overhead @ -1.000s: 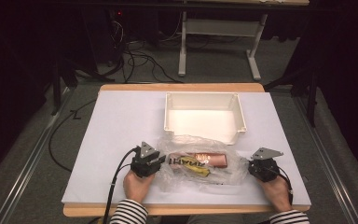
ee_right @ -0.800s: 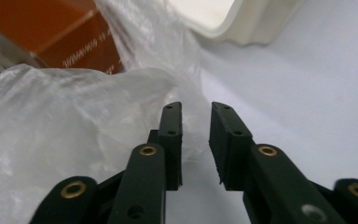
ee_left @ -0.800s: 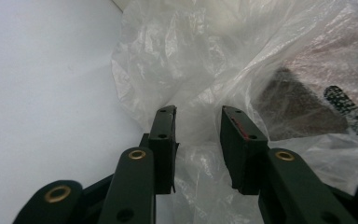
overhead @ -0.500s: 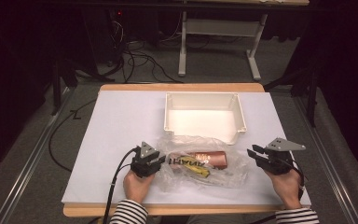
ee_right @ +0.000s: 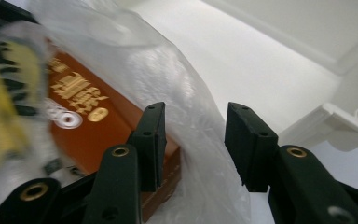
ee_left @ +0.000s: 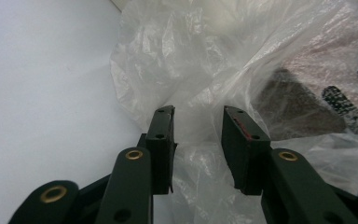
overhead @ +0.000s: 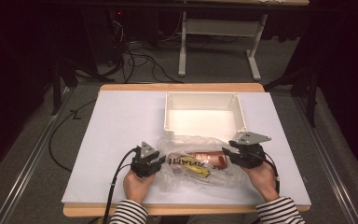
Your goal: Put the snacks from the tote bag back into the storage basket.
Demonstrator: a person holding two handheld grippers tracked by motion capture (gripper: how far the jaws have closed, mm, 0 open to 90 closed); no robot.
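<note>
A crumpled clear plastic bag (overhead: 193, 179) lies on the white table sheet, near the front. Inside it are an orange-brown box (overhead: 207, 160) with gold print and a yellow packet (overhead: 192, 166) with black letters. My left gripper (overhead: 161, 161) sits low at the bag's left end. Its jaws stand apart with loose film (ee_left: 191, 60) between them, my left gripper (ee_left: 198, 116) not pinching it. My right gripper (overhead: 226, 151) hovers at the bag's right end. Its jaws have just been opening, and my right gripper (ee_right: 193, 112) straddles bag film (ee_right: 168, 79) beside the box (ee_right: 98, 126) without pressing it.
An empty white tray (overhead: 203, 95) stands just behind the bag, its corner (ee_right: 335, 126) close to my right gripper. The white sheet (overhead: 121, 126) stretches bare to the left of tray and bag. A black cable trails from my left gripper off the front edge.
My right gripper rose off the table and swung inward to the bag's right end, its jaws parting from shut. My left gripper and the bag stayed put.
</note>
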